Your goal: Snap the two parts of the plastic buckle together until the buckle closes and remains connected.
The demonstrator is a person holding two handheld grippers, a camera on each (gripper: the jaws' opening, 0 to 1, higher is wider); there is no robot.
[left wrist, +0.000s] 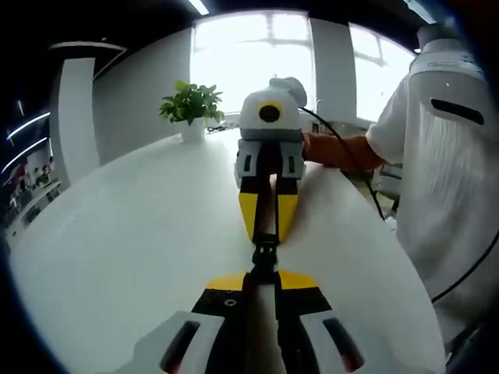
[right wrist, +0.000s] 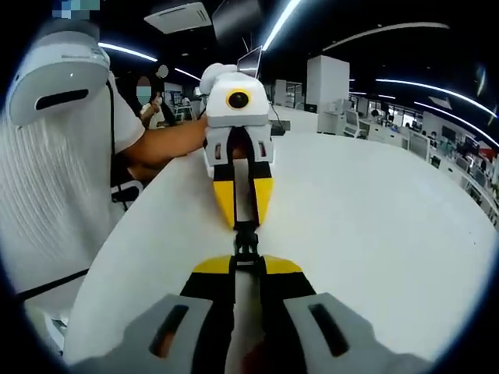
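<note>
- in the left gripper view the left gripper (left wrist: 262, 276) rises from the bottom with its yellow-tipped jaws pressed together on one end of the black plastic buckle (left wrist: 265, 251).
- facing it, the right gripper (left wrist: 267, 226) points straight back toward the camera, its own yellow jaws pinched on the buckle's far end and the strap (left wrist: 266, 199) running up between them.
- the buckle hangs between the two grippers, just above the white table (left wrist: 140, 234); its two halves look joined into one piece (the seam is too small to judge for certain).
- in the right gripper view the same scene is mirrored: the right gripper (right wrist: 248, 266) at the bottom clamps the near end of the buckle (right wrist: 246, 243), and the left gripper (right wrist: 243, 218) opposite clamps the far end.
- a person in a white shirt (left wrist: 452, 171) stands at the table's edge, a forearm reaching to the far gripper.
- a potted plant (left wrist: 192, 109) sits at the table's far end by a bright window (left wrist: 249, 54).
</note>
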